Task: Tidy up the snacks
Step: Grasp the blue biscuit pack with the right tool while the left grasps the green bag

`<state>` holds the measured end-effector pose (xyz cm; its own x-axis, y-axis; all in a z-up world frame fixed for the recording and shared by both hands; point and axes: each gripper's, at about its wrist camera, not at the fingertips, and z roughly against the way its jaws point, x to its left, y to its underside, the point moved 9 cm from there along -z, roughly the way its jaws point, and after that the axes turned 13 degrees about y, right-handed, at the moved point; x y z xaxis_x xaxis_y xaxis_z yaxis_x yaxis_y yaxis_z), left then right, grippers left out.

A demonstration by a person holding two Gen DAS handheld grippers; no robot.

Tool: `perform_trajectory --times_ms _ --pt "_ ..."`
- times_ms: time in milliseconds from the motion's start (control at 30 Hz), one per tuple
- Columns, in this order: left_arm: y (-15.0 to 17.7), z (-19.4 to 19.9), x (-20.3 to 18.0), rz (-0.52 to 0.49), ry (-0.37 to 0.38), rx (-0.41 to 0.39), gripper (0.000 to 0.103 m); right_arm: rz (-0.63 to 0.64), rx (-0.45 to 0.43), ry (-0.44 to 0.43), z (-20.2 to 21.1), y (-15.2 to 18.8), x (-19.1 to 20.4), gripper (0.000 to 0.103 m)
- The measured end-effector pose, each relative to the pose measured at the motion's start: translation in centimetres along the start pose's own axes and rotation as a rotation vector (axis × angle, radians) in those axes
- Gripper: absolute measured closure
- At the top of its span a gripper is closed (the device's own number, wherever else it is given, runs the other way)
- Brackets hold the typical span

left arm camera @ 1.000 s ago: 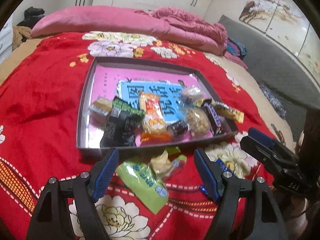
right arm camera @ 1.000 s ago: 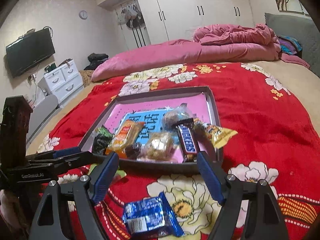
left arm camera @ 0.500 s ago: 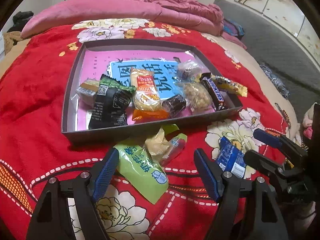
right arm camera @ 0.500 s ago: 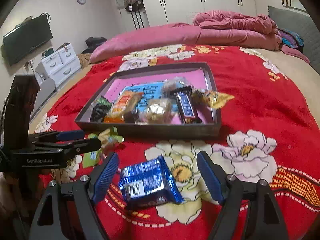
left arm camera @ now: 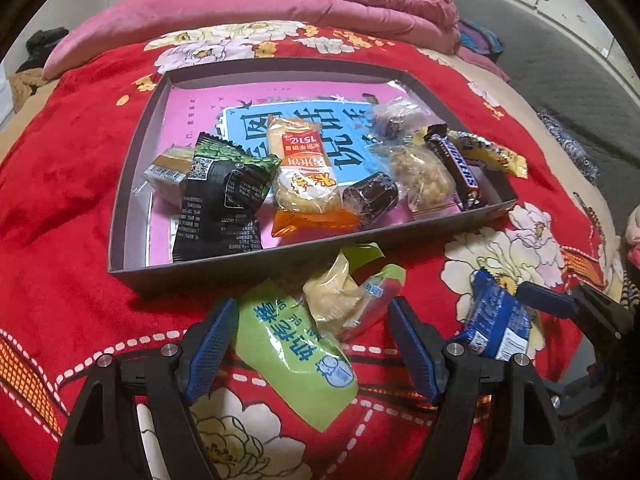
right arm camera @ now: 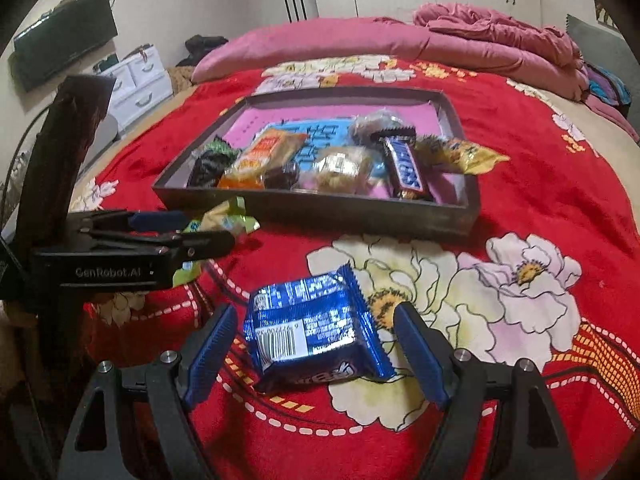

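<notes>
Both grippers have dropped low and closed in over the last second, each with jaws spread around a loose snack on the red blanket [left arm camera: 60,184]. Left gripper [left arm camera: 312,344] straddles the green packet [left arm camera: 296,360], a yellow-wrapped snack [left arm camera: 340,300] lying against it at 1 o'clock; nothing clamped. Right gripper [right arm camera: 316,354] brackets the blue packet [right arm camera: 316,332], pads apart from the foil (contact not visible). The tray [left arm camera: 132,160] sits at 12 o'clock from both, already holding most snacks, a Snickers bar [right arm camera: 406,168] among them. Reading: approach finished, squeeze is next; three pieces remain outside the tray.
</notes>
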<state>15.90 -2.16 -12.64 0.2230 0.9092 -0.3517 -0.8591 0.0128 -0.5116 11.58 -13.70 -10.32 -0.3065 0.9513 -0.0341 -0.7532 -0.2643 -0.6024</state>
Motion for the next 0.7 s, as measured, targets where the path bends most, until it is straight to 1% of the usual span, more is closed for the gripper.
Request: perform_trajectory --times_ms 133,267,367,400,433,533,567,600,667,700 --pt "0.0 -0.4 0.1 -0.002 -0.008 0.008 0.025 0.027 0.029 0.013 -0.8 0.5 0.5 0.023" --pt "-0.1 -0.8 0.2 -0.013 -0.025 0.013 0.025 0.090 0.027 0.054 -1.3 0.7 1.2 0.023" --pt "0.2 -1.3 0.1 -0.030 -0.048 0.035 0.024 0.141 0.040 0.090 -2.0 1.1 1.6 0.022" --pt "0.2 -1.3 0.1 -0.037 -0.055 0.037 0.024 0.146 0.037 0.088 -1.9 1.1 1.7 0.025" --pt "0.2 -1.3 0.0 -0.043 -0.061 0.037 0.024 0.143 0.034 0.081 -1.9 1.0 1.8 0.032" --pt "0.1 -1.4 -0.1 -0.048 -0.067 0.037 0.025 0.128 0.029 0.063 -1.8 0.8 1.6 0.039" --pt "0.0 -1.4 -0.1 -0.049 -0.069 0.035 0.030 0.123 0.028 0.058 -1.8 0.7 1.5 0.040" --pt "-0.1 -1.4 -0.3 -0.055 -0.063 0.030 0.043 0.113 0.025 0.050 -1.7 0.6 1.4 0.041" --pt "-0.2 -1.4 -1.0 -0.071 -0.039 0.028 0.061 0.094 0.019 0.039 -1.6 0.4 1.2 0.043" --pt "-0.2 -1.5 -1.3 -0.096 -0.051 0.030 0.064 0.084 0.017 0.032 -1.5 0.2 1.1 0.044"
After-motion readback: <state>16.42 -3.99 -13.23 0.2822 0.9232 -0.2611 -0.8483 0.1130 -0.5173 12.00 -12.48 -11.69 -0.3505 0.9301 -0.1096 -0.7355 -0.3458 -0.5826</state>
